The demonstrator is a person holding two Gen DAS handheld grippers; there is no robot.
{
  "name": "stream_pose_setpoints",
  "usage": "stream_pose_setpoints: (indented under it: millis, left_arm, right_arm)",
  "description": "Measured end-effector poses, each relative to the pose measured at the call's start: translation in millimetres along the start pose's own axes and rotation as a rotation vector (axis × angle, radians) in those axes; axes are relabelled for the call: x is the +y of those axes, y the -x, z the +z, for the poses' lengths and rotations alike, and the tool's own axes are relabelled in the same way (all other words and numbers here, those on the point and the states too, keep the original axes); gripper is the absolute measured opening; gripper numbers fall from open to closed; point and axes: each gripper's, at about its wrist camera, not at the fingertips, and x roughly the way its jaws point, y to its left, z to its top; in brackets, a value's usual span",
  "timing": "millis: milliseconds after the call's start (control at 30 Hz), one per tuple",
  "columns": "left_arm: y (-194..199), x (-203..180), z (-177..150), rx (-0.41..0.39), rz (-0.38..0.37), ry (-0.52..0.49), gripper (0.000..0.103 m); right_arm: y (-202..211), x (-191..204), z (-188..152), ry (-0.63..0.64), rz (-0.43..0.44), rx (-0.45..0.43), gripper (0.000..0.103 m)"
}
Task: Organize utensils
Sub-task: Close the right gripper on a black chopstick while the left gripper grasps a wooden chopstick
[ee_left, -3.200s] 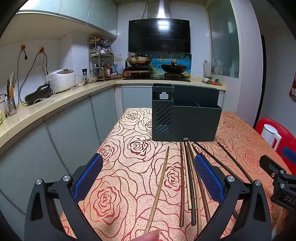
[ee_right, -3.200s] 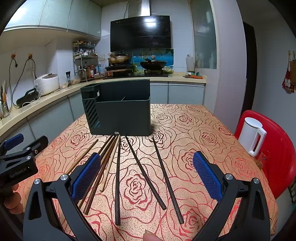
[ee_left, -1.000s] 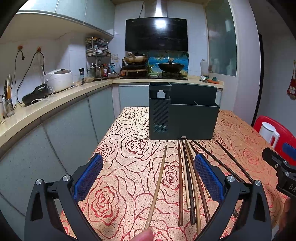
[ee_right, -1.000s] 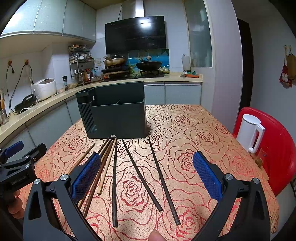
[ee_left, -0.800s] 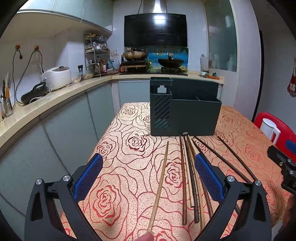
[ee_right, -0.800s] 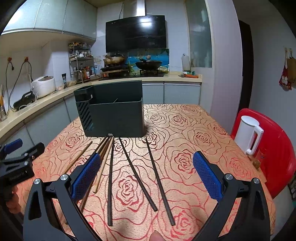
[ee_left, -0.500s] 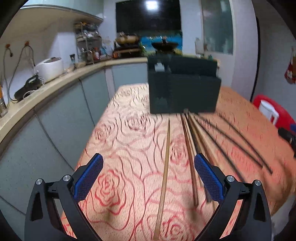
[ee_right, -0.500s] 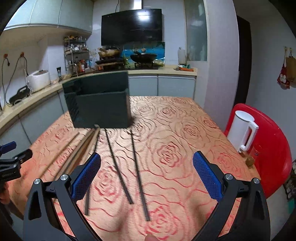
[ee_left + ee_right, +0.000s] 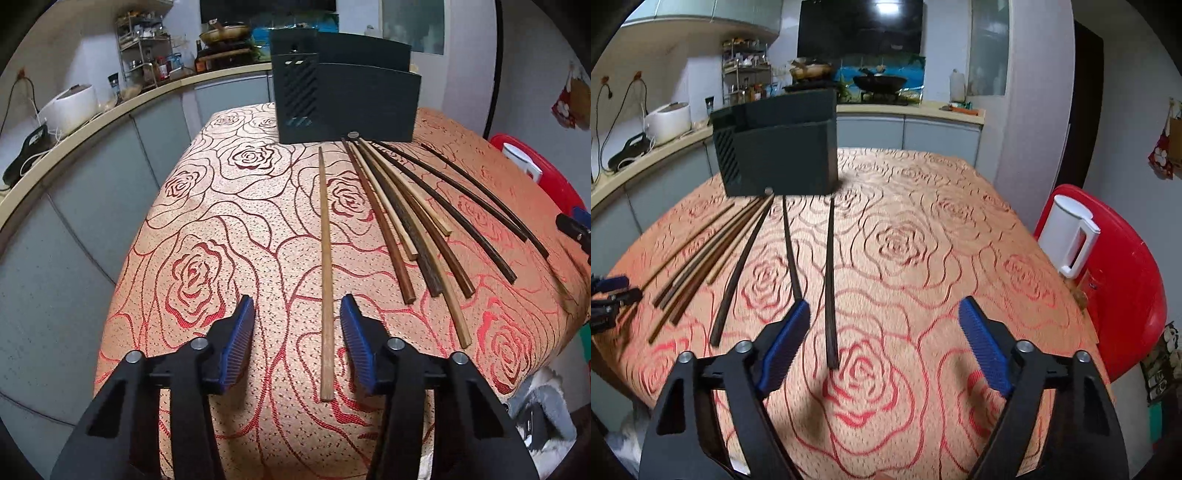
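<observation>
Several chopsticks lie fanned out on the rose-patterned tablecloth [image 9: 229, 229] in front of a dark utensil holder [image 9: 347, 103], which also shows in the right wrist view [image 9: 779, 155]. My left gripper [image 9: 297, 332] hangs low over the cloth with its jaws closing. A light brown chopstick [image 9: 325, 258] lies between them, close to the right pad, and neither pad touches it. My right gripper [image 9: 884, 336] is wider, its jaws also closing. A black chopstick [image 9: 830, 280] lies between them near the left pad, untouched. A second black chopstick [image 9: 790, 251] ends behind that left finger.
A white kettle [image 9: 1071, 236] stands on a red chair [image 9: 1119, 280] right of the table. A counter with a rice cooker [image 9: 70, 107] runs along the left. The table's near edge lies just below both grippers. Each gripper's tip shows at the edge of the other's view.
Both grippers have dropped toward the table and tilted down. Their jaws have narrowed, the left far more. Each now has one chopstick between its pads.
</observation>
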Motion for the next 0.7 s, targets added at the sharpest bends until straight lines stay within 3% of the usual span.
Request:
stream_pose_setpoints:
  millis: [233, 400, 467, 633, 700]
  left_arm:
    - [1, 0, -5, -0.019, 0.004, 0.021, 0.045]
    - [2, -1, -5, -0.026, 0.014, 0.02, 0.045]
    - [3, -1, -6, -0.028, 0.002, 0.026, 0.041]
    - [5, -11, -7, -0.039, -0.03, -0.025, 0.012]
    - [5, -15, -7, -0.039, -0.031, -0.044, 0.007]
  right_arm:
    - [-17, 15, -20, 0.038, 0.074, 0.112, 0.042]
    - [-17, 24, -21, 0.06, 0.098, 0.089, 0.034]
    - [-18, 22, -20, 0.042, 0.123, 0.093, 0.03]
    - [-26, 23, -14, 0.039, 0.129, 0.091, 0.018]
    - [-27, 25, -14, 0.049, 0.132, 0.089, 0.012]
